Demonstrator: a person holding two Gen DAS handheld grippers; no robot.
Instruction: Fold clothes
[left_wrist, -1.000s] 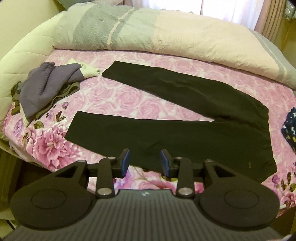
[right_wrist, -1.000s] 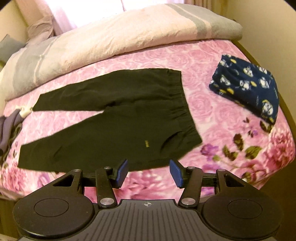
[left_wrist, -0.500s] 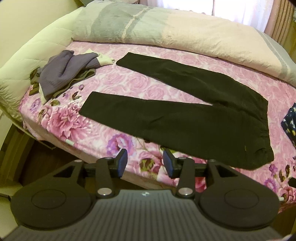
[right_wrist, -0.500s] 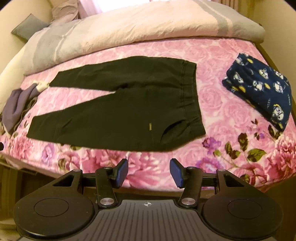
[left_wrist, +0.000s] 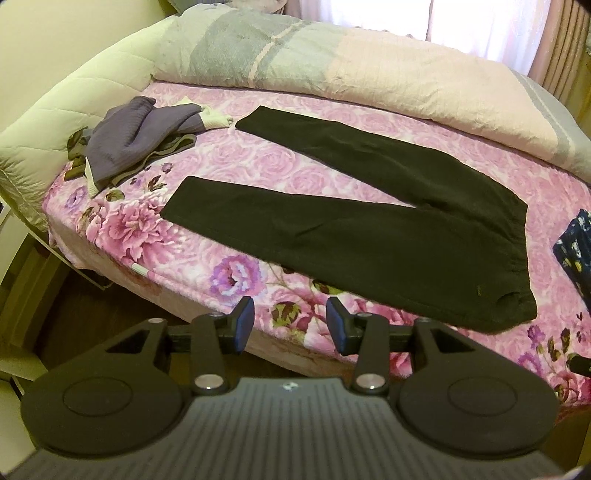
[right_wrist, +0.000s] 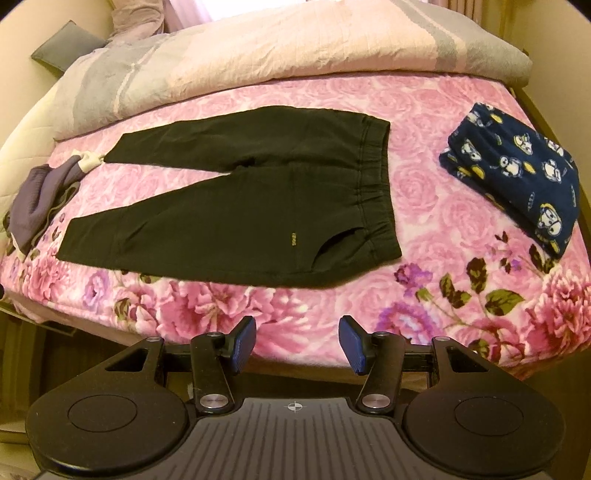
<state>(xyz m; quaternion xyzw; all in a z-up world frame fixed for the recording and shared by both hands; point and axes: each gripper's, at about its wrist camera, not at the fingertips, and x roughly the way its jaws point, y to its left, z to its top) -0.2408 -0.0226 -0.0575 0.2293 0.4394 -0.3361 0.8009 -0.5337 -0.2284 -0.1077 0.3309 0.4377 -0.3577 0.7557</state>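
Black trousers (left_wrist: 369, 236) (right_wrist: 236, 206) lie flat on the pink floral bed, legs spread apart toward the left, waistband at the right. My left gripper (left_wrist: 290, 325) hovers open over the bed's front edge, short of the near leg, nothing between its fingers. My right gripper (right_wrist: 297, 345) also stands open and empty over the front edge, below the trousers' waist end. Neither touches the cloth.
A crumpled purple-grey garment (left_wrist: 136, 136) (right_wrist: 35, 195) lies at the bed's left end. A folded navy printed garment (right_wrist: 517, 170) (left_wrist: 576, 254) sits at the right. A rolled quilt (left_wrist: 332, 70) runs along the back. The bed's front edge (left_wrist: 184, 295) drops to dark floor.
Both grippers have pulled back from the trousers toward the bed's front edge; the floor and bed side now show below. The left jaws stand a little wider than a second ago.
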